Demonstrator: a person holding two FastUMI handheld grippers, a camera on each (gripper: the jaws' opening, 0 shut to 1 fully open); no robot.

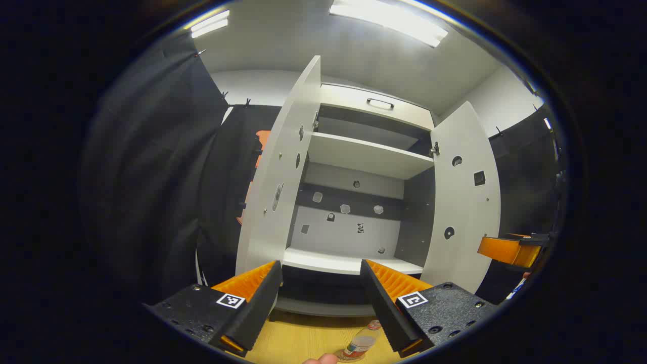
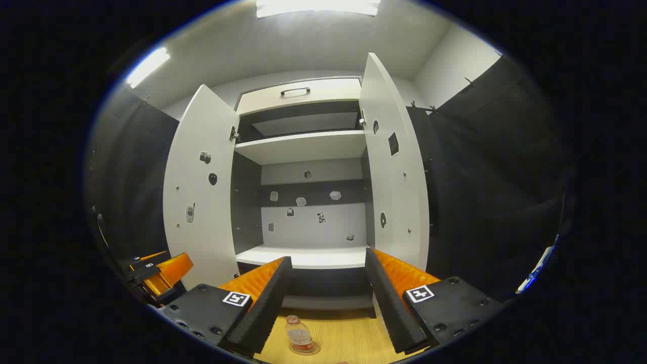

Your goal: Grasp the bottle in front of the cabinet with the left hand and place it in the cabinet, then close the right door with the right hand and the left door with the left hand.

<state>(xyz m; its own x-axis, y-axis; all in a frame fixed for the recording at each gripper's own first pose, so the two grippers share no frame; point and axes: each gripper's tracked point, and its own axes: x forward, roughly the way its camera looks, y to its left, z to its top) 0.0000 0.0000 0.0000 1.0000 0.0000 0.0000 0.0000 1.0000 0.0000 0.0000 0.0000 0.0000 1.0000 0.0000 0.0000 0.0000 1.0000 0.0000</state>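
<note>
A small clear bottle [image 1: 361, 344] with a reddish cap and label stands on the wooden surface in front of the white cabinet [image 1: 354, 162]. In the right gripper view the bottle [image 2: 299, 336] rests on a round mat. Both cabinet doors stand open: left door [image 1: 283, 182], right door [image 1: 462, 202]. My left gripper [image 1: 321, 265] is open, above and short of the bottle, facing the lower shelf [image 1: 343, 263]. My right gripper [image 2: 328, 258] is open too, with nothing between its fingers. The right gripper [image 1: 510, 248] also shows far right in the left gripper view, and the left gripper [image 2: 159, 273] at lower left in the right gripper view.
The cabinet has an upper shelf [image 2: 303, 144] and a top drawer with a handle [image 2: 295, 91]. Black cloth walls [image 1: 151, 177] close in both sides. The left door [image 2: 202, 192] and right door [image 2: 397, 172] jut toward me. A fingertip [image 1: 321, 359] shows at the bottom edge.
</note>
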